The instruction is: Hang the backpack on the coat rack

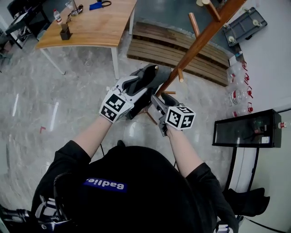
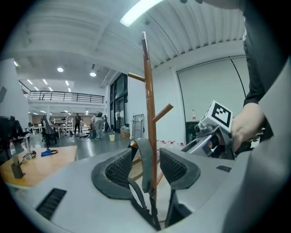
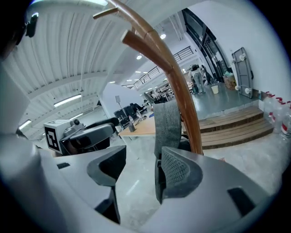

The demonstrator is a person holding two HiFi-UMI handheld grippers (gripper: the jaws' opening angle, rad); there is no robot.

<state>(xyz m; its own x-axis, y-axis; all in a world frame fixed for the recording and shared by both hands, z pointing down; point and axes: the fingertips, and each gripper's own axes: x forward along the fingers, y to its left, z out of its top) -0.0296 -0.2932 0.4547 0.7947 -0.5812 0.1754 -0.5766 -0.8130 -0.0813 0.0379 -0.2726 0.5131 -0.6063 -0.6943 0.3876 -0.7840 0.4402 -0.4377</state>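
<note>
Both jaws open; left gripper [image 2: 146, 167] straddles the grey fabric strap [image 3: 167, 123], right gripper [image 3: 141, 166] beside it. Dark grey backpack [image 1: 148, 77] hangs on brown wooden coat rack [image 1: 200, 41]. Risk: jaws snag strap, unhook it.

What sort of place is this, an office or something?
Likely a big open-plan office or workshop hall: a wooden table, a mezzanine railing, a strip light overhead, and a wooden coat rack nearby.

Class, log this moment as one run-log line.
left gripper: open, backpack strap between jaws | right gripper: open, holding nothing | backpack: beside coat rack
</note>
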